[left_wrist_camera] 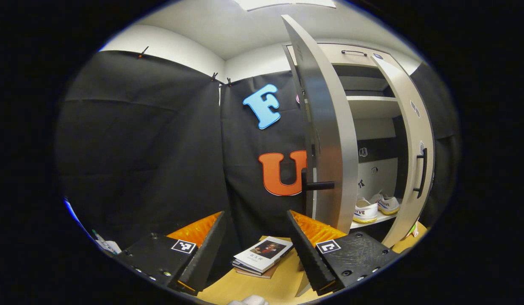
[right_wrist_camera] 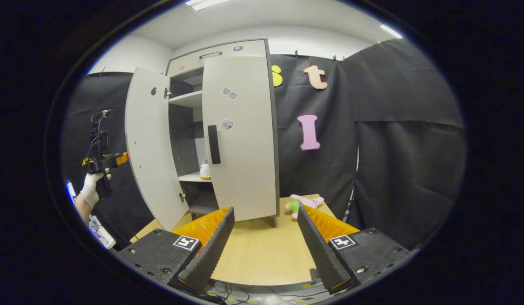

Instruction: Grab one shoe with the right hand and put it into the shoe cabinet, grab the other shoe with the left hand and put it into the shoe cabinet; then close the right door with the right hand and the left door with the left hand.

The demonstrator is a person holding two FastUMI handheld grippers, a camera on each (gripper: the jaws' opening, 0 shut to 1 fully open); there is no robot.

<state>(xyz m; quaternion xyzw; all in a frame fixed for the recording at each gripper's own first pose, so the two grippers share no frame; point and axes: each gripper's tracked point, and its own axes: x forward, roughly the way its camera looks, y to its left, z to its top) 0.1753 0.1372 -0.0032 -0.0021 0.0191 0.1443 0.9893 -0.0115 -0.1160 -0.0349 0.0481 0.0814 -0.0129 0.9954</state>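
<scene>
Two white shoes [left_wrist_camera: 365, 210] [left_wrist_camera: 386, 204] sit side by side on a lower shelf of the grey shoe cabinet. In the left gripper view the left door [left_wrist_camera: 329, 140] stands open edge-on just ahead, its dark handle [left_wrist_camera: 319, 185] a little above my left gripper [left_wrist_camera: 255, 250], which is open and holds nothing. The right door [left_wrist_camera: 414, 161] hangs partly open. In the right gripper view my right gripper [right_wrist_camera: 264, 245] is open and empty over the table, well back from the right door [right_wrist_camera: 240, 135] and its handle [right_wrist_camera: 214, 144]. One shoe [right_wrist_camera: 205, 169] peeks through the gap. A gloved hand holds the left gripper [right_wrist_camera: 117, 160] outside the left door [right_wrist_camera: 149, 144].
A small stack of books [left_wrist_camera: 264, 254] lies on the wooden table [left_wrist_camera: 283, 284] in front of the left door. A pink and green plush toy [right_wrist_camera: 304, 203] lies on the table to the right of the cabinet. Black cloth walls close in the booth.
</scene>
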